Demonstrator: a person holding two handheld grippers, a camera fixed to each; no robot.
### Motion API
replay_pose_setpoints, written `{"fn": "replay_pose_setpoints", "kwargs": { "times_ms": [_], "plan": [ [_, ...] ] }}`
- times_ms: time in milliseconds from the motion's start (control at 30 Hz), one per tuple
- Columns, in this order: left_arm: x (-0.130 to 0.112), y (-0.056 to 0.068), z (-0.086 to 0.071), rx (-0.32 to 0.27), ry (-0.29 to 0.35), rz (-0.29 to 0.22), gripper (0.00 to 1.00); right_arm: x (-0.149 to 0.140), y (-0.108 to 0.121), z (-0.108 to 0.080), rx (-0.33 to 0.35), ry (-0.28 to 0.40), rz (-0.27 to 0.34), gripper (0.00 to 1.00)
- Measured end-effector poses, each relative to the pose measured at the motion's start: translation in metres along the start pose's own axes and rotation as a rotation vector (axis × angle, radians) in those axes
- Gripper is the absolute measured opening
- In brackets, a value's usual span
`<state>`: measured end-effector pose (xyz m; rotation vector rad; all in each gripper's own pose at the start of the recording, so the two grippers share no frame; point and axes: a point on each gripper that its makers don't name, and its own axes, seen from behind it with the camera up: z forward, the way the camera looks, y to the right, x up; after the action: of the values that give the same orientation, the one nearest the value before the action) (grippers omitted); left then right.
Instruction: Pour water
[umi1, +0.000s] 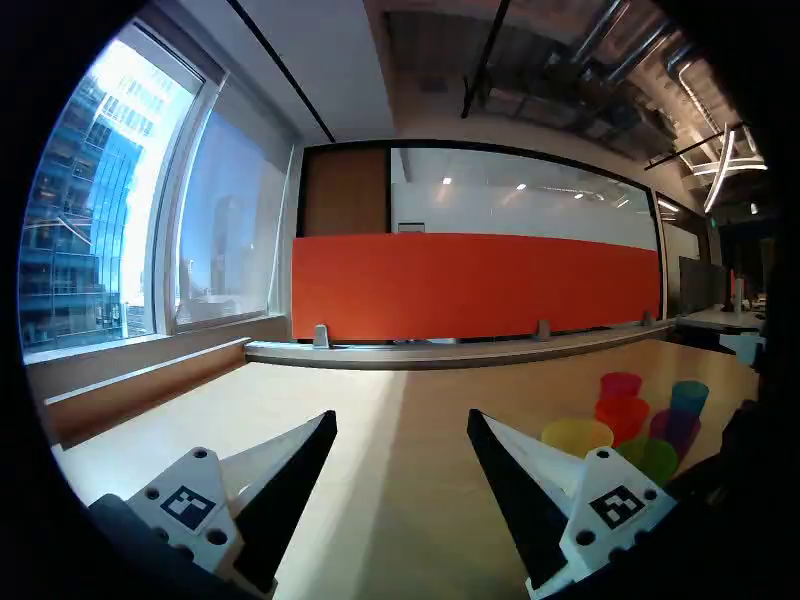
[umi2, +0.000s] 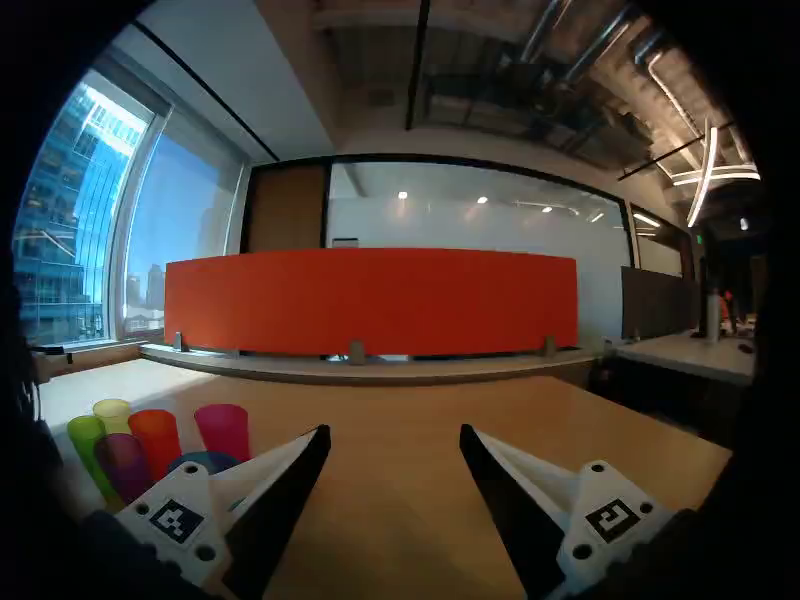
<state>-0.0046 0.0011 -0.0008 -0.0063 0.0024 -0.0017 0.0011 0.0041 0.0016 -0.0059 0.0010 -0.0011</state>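
Note:
Several coloured plastic cups stand clustered on the wooden table (umi1: 400, 480). In the left gripper view they sit at the right: a yellow cup (umi1: 577, 437), an orange cup (umi1: 622, 415), a pink cup (umi1: 620, 384), a teal cup (umi1: 689, 396), a purple cup (umi1: 675, 428) and a green cup (umi1: 650, 458). My left gripper (umi1: 400, 435) is open, left of the cups, holding nothing. In the right gripper view the cups stand at the left: pink cup (umi2: 222, 428), orange cup (umi2: 155, 438), purple cup (umi2: 122, 464), green cup (umi2: 86, 442), yellow cup (umi2: 112, 413). My right gripper (umi2: 393, 445) is open and empty, right of them.
An orange divider panel (umi1: 470, 285) runs along the table's far edge. Large windows (umi1: 100, 240) line the left side. Another desk (umi2: 690, 355) with small items stands at the right.

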Motion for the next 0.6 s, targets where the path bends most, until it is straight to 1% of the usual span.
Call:
{"fn": "replay_pose_setpoints", "kwargs": {
  "times_ms": [600],
  "plan": [
    [-0.0004,-0.0003,0.0000,0.000,0.000,0.000,0.97,-0.0012,-0.0022,-0.0008,0.002,-0.003,0.001,1.00]
  ]
}}
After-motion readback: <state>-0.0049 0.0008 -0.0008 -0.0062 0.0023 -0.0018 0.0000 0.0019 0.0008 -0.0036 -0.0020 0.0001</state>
